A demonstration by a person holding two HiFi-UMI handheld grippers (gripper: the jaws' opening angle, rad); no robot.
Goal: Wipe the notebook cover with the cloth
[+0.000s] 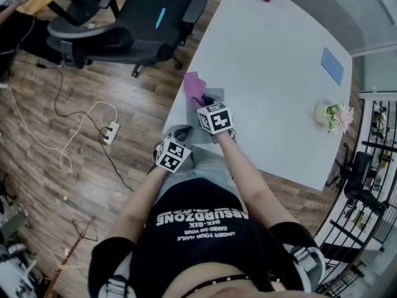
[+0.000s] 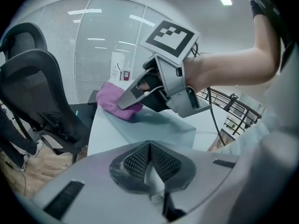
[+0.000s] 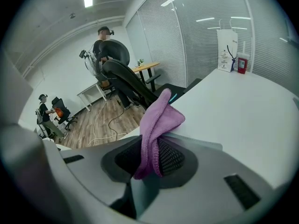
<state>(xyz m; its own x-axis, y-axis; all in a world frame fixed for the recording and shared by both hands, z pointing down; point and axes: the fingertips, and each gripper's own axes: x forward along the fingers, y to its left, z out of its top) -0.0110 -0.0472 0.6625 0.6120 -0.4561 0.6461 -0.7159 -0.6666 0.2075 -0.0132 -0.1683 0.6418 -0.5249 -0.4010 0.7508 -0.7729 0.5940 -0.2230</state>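
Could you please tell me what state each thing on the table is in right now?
notebook: closed, lying flat at the corner of the table.
cloth: bunched up, resting on the notebook's far end.
right gripper: shut on the cloth.
left gripper: shut, apparently on the notebook's near edge.

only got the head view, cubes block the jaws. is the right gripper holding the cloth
Observer: Yes, the right gripper is shut on the purple cloth, a fold pinched between its pads.
Operator: and the left one
Observer: The left gripper has its jaws closed on a thin pale edge, apparently the notebook.
Operator: cloth on the cover yet
Observer: The left gripper view shows the cloth bunched on the notebook's far end.
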